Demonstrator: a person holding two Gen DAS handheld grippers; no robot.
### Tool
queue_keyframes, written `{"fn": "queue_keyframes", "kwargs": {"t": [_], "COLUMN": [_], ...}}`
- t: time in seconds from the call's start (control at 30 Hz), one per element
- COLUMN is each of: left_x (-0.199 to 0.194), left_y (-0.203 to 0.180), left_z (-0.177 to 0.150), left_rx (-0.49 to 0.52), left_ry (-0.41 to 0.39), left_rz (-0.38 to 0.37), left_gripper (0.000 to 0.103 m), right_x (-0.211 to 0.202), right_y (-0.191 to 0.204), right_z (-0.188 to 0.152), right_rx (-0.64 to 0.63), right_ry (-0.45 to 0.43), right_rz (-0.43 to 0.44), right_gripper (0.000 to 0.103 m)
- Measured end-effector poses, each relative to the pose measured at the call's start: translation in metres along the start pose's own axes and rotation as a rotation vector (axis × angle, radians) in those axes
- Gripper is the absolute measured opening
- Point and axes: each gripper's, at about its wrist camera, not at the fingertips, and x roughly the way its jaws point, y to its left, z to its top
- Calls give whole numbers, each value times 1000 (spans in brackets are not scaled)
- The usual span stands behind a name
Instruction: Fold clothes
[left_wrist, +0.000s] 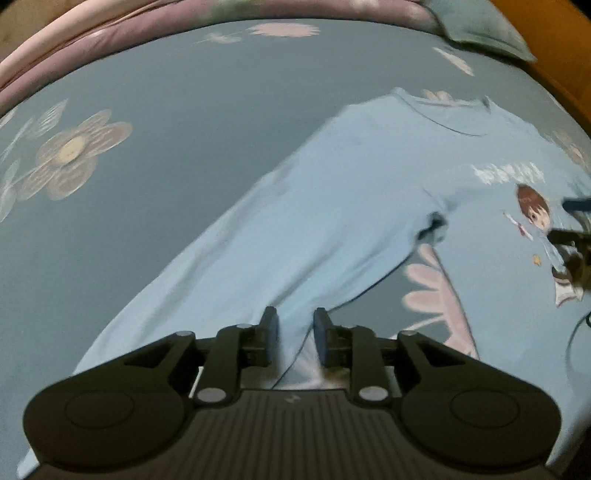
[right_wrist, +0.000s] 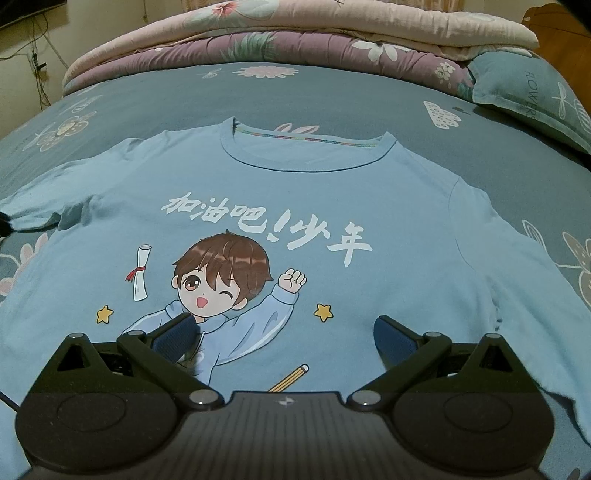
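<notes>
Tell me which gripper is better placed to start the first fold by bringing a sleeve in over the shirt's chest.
Left. The left gripper already straddles the long sleeve, fabric between its fingers. The right gripper is wide open over the chest print, not at a sleeve.

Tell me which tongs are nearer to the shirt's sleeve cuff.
Left. The left tongs sit at the long sleeve's cuff, fabric running between their fingers, slightly apart. The right tongs hover wide open over the cartoon boy on the shirt's chest, away from either cuff.
</notes>
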Motion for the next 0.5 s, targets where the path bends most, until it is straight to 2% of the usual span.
{"fn": "queue_keyframes", "kwargs": {"t": [0.07,0.1,0.17,0.33,0.43,0.5], "left_x": [-8,-11,-15,-24,-13,-3], "left_y": [7,10,14,-12,-12,-12], "left_z": [-4,-6,-11,-25,-24,-24], "left_rx": [-49,-70,-100,25,-24,-54], "left_ry": [-20,-29,-41,-100,-102,-58], "left_rz": [5,10,31,67,8,-51], "left_gripper": [35,44,43,42,42,44], "right_x": [0,0,1,2,3,3], "right_y": [0,1,2,3,3,4], "right_z": [1,1,2,3,4,4], "right_rx": [1,1,1,2,0,0], "right_ry": [2,3,6,11,11,16], "right_rz": [-2,-3,-8,-11,-14,-15], "right_gripper": [103,103,103,103,103,103]}}
